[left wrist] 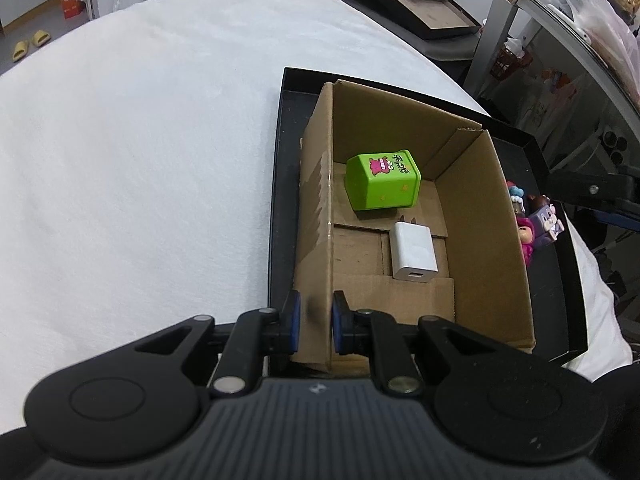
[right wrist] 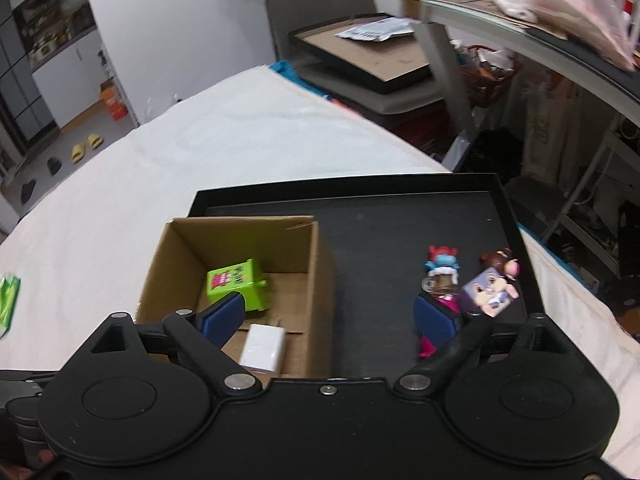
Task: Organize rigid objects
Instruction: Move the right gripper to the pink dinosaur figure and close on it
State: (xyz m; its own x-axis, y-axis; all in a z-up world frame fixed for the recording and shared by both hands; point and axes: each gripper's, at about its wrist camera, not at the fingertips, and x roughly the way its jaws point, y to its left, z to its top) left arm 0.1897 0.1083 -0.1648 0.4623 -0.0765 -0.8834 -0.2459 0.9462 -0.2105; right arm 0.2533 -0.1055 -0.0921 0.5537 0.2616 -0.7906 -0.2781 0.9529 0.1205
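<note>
My left gripper point(left wrist: 313, 320) low and near, blue pads narrowed onto a cardboard wall point(left wrist: 318, 240), my right gripper point(right wrist: 328, 316) raised, level, jaws spread wide apart, nothing between its blue pads

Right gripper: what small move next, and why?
Probably ease the open right gripper right, toward the purple cube toy on the black tray. The green box and white charger already sit in the cardboard box, whose wall the left gripper clamps.
</note>
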